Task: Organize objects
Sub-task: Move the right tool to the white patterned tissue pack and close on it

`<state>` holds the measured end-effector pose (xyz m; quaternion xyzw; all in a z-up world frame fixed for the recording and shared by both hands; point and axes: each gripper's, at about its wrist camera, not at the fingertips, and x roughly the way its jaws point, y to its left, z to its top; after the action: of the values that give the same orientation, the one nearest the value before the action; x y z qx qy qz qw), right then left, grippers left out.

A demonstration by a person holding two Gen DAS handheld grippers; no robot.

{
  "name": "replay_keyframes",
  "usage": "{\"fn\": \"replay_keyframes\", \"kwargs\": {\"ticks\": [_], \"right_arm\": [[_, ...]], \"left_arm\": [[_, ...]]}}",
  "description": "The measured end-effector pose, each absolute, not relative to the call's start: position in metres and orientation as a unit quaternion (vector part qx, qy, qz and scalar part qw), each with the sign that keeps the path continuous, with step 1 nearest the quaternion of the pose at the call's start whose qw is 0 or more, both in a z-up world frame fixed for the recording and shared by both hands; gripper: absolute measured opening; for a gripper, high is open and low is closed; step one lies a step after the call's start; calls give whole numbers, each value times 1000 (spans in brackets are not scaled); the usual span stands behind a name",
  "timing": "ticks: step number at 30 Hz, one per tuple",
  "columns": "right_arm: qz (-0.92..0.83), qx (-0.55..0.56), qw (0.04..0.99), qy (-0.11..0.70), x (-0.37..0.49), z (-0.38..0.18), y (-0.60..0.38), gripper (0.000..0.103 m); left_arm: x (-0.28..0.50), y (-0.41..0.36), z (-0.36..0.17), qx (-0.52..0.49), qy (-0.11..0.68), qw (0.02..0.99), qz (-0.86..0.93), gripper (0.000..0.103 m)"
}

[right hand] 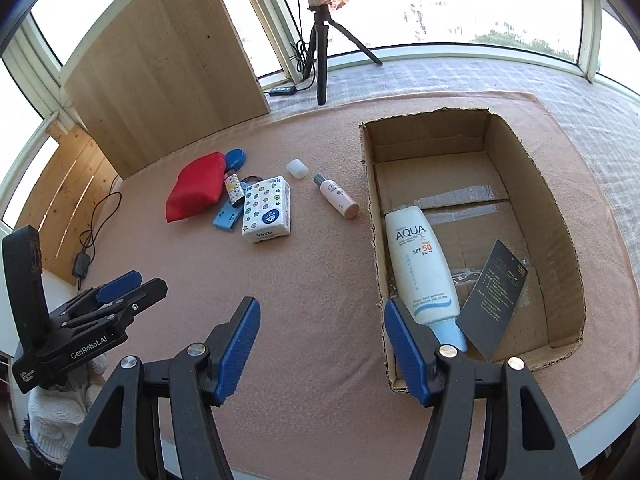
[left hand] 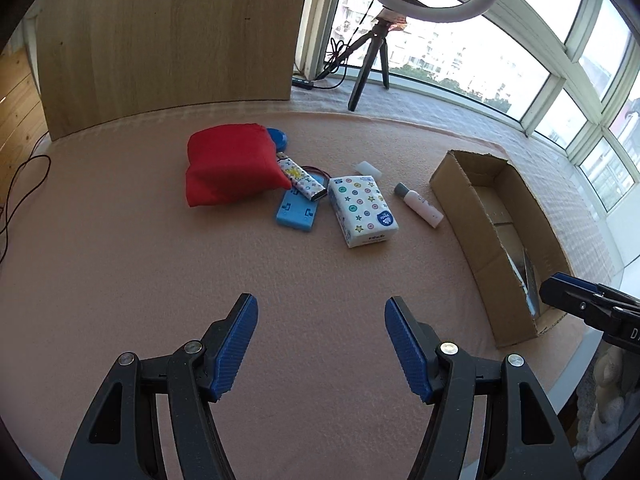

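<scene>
My left gripper point(left hand: 321, 326) is open over bare pink felt, well short of the pile. In that pile lie a red pouch point(left hand: 230, 170), a blue case point(left hand: 298, 210), a patterned lighter point(left hand: 301, 181), a tissue pack point(left hand: 362, 210), a small white bottle point(left hand: 420, 205) and a white cap point(left hand: 367, 169). A blue lid point(left hand: 279, 137) peeks out behind the pouch. My right gripper point(right hand: 322, 326) is open at the near left corner of the cardboard box point(right hand: 370, 184). Inside the box rest a white sunscreen tube point(right hand: 422, 268) and a black card point(right hand: 492, 300).
A wooden board point(left hand: 168, 36) stands at the back left. A ring light on a tripod point(left hand: 370, 60) stands on the sill behind the mat, with cables beside it. Windows curve round the back and right. The table edge runs close behind the box on the right.
</scene>
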<state>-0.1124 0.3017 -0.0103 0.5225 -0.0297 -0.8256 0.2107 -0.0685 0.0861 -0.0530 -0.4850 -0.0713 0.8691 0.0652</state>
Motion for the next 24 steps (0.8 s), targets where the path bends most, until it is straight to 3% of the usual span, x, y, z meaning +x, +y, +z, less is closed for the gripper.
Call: {"fn": "replay_keyframes", "kwargs": {"ticks": [16,20,24], "right_arm": [[-798,557,229,-6,-199,-37,213,60],[-786,577,221,-13,-228,-53,196,44],[-775,593,216,-36,-252,-66,184,44]], "left_arm": [[-44,7,-57,-491,-103,25,865,70],[-42,-4,-60,-492,-111,17,863,70],[-43,-12,-63,-495,-116,9,861,70]]}}
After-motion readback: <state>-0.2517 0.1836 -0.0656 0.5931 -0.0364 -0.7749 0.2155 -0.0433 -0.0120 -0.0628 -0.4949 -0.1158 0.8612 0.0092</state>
